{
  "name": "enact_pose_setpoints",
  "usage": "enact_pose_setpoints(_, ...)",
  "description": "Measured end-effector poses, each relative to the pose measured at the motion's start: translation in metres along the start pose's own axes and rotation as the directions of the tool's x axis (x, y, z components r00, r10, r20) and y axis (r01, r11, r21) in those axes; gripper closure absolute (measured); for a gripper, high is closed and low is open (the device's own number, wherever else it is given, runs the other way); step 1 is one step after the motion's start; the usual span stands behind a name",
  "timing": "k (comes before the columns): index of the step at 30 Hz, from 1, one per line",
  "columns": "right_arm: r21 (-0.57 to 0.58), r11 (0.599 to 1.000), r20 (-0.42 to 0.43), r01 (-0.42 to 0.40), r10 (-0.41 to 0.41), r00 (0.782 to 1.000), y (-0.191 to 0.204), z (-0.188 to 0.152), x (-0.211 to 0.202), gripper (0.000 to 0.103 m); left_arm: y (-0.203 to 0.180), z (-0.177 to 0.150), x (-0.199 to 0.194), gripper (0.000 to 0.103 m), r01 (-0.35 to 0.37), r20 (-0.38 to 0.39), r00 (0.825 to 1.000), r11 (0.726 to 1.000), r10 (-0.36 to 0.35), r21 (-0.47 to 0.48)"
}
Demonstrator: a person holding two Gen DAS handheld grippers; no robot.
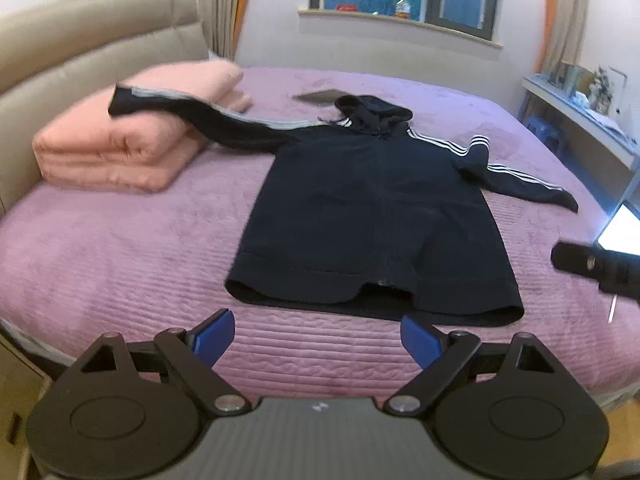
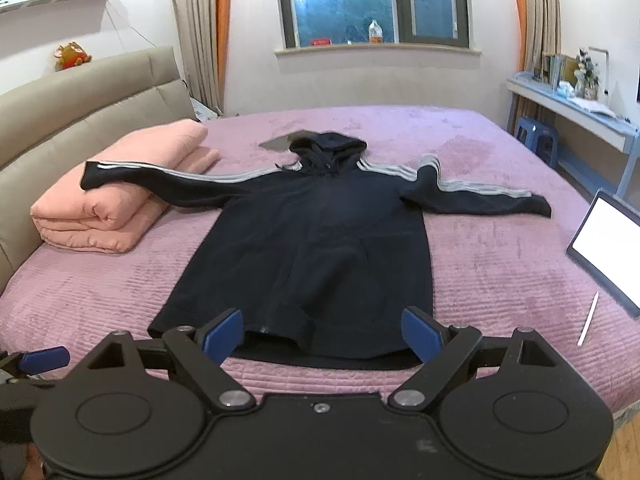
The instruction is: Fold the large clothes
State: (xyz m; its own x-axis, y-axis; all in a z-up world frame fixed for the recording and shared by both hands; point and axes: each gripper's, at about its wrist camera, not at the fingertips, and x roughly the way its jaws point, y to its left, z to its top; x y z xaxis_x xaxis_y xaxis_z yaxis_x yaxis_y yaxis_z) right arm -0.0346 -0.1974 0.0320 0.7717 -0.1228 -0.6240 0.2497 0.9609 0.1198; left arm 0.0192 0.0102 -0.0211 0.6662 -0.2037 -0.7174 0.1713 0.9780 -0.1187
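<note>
Left wrist view
- Left gripper (image 1: pixel 318 338): jaws spread wide, nothing between the blue pads; held over the near edge of the bed, just short of the hoodie hem.
- Hoodie (image 1: pixel 368 216): dark, with white sleeve stripes; lies flat, front up, on the middle of the bed, hem toward the near edge, hood toward the far edge.
- Left sleeve (image 1: pixel 180 110): stretched toward the headboard side, cuff resting on top of the folded pink blanket.
- Right sleeve (image 1: pixel 520 180): bent at the shoulder, running toward the right edge of the bed.
- Folded pink blanket (image 1: pixel 120 148): stacked at the left side of the bed, against the headboard (image 1: pixel 60 56).
- Bed (image 1: pixel 120 248): covered by a quilted pink-purple spread.
- Right gripper (image 1: pixel 596 270): only a dark part shows at the right frame edge; finger state cannot be told here.

Right wrist view
- Right gripper (image 2: pixel 322 334): jaws spread wide, empty; blue pads stand on either side of the hoodie hem, above the near edge of the bed, not touching the cloth as far as can be seen.
- Hoodie (image 2: pixel 312 240): same flat layout, centred on the bed (image 2: pixel 500 264); hood partly covers a flat grey item (image 2: pixel 276 143) near the far edge.
- Tablet (image 2: pixel 608 248): lit white screen, at the right edge of the bed.
- Stylus (image 2: pixel 588 320): white, lying beside the tablet near the near right corner.
- Left gripper (image 2: pixel 44 358): one blue pad shows at the left frame edge.
- Desk (image 2: pixel 568 108): blue, standing beyond the right edge of the bed.
</note>
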Motion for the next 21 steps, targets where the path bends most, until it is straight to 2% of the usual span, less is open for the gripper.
enact_pose_setpoints(3,0.028,0.999,-0.004,0.017,-0.017,1.000,-0.014,-0.004,0.030,0.001,-0.003,0.005,0.030,0.011,-0.039,-0.026,0.999,0.998,0.040,0.046)
enact_pose_setpoints(4,0.046,0.999,-0.037,0.024,-0.023,0.999,-0.018,-0.005,0.038,0.001,-0.005,0.008,0.041,0.011,-0.047,-0.030,0.998,0.997,0.049,0.062)
enact_pose_setpoints(8,0.109,0.989,-0.070,0.101,-0.093,0.993,-0.055,-0.006,0.088,0.001,-0.016,0.028,0.096,0.011,-0.053,-0.015,0.998,0.992,0.055,0.116)
enact_pose_setpoints(12,0.164,0.969,-0.039,0.185,-0.181,0.983,-0.096,0.015,0.157,0.001,-0.031,0.066,0.166,0.011,0.023,0.018,1.000,0.991,-0.025,0.133)
enact_pose_setpoints(16,0.267,0.925,-0.029,0.270,-0.272,0.962,-0.140,0.046,0.245,0.001,-0.047,0.112,0.250,0.012,0.096,0.077,0.991,0.985,-0.108,0.143)
enact_pose_setpoints(21,0.312,0.874,-0.083,0.372,-0.365,0.927,-0.195,0.078,0.296,0.001,-0.071,0.167,0.320,0.014,0.155,0.073,0.983,0.975,-0.168,0.157)
